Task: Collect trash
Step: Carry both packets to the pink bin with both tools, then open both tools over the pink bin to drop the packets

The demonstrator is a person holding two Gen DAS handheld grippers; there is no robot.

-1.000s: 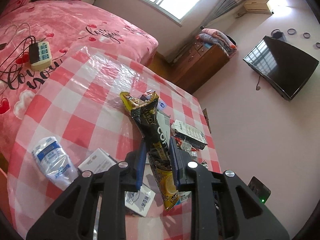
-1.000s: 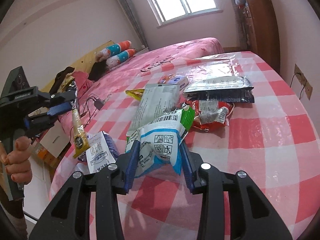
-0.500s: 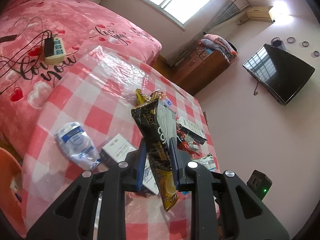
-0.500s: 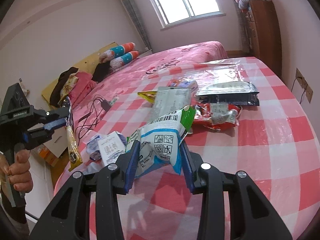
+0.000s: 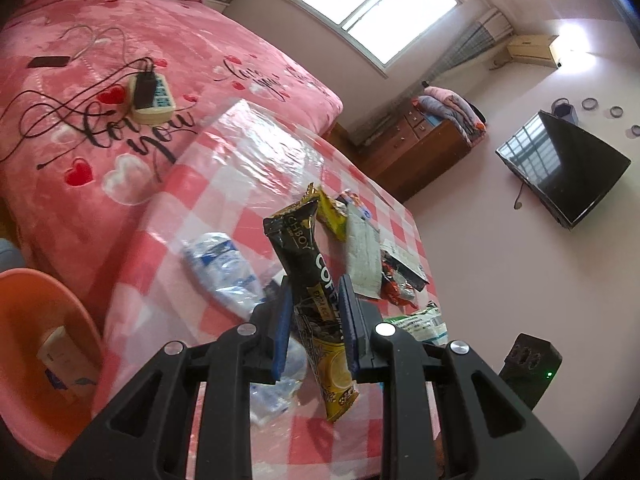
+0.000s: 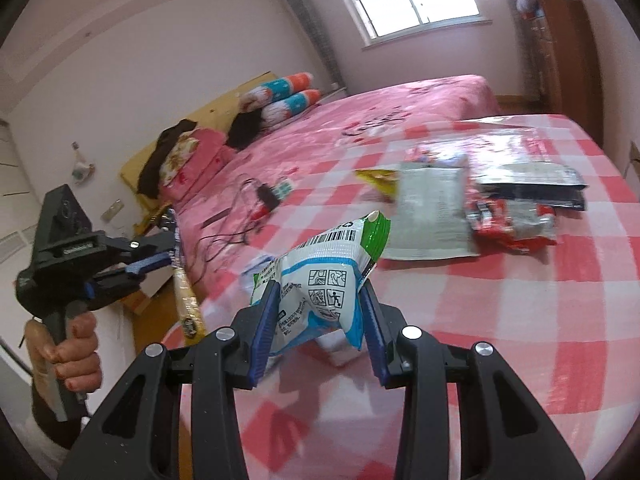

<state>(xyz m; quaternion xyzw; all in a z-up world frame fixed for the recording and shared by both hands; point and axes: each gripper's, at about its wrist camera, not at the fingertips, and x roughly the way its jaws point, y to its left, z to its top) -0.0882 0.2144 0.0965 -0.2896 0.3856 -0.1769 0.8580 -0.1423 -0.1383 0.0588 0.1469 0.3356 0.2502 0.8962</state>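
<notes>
A bedroom holds a wide bed with a pink heart-print blanket (image 5: pixel 120 92), and beside it a counter under a red-and-white checked plastic cloth (image 6: pixel 520 320). Compared with a second ago, the left tongs (image 5: pixel 316 332) have swung out past the counter's edge, so a round orange plastic basin (image 5: pixel 36 344), holding a small white carton, now shows at the lower left, probably the trash bin. This suggests both held pieces are about to be dropped in. The left tongs are clenched on a long black-and-gold coffee sachet (image 5: pixel 308 276), hanging upright between the blue pads. The right tongs (image 6: pixel 318 332) grip a crumpled white, blue and green snack bag (image 6: pixel 328 284) above the counter. Still lying on the cloth are a flat grey foil packet (image 6: pixel 432 216), a red crinkled wrapper (image 6: pixel 516 224), a clear blue-printed plastic pouch (image 5: pixel 224 268) and a yellow wrapper (image 5: pixel 332 216). A white power strip with black cables (image 5: pixel 150 94) rests on the bed.
</notes>
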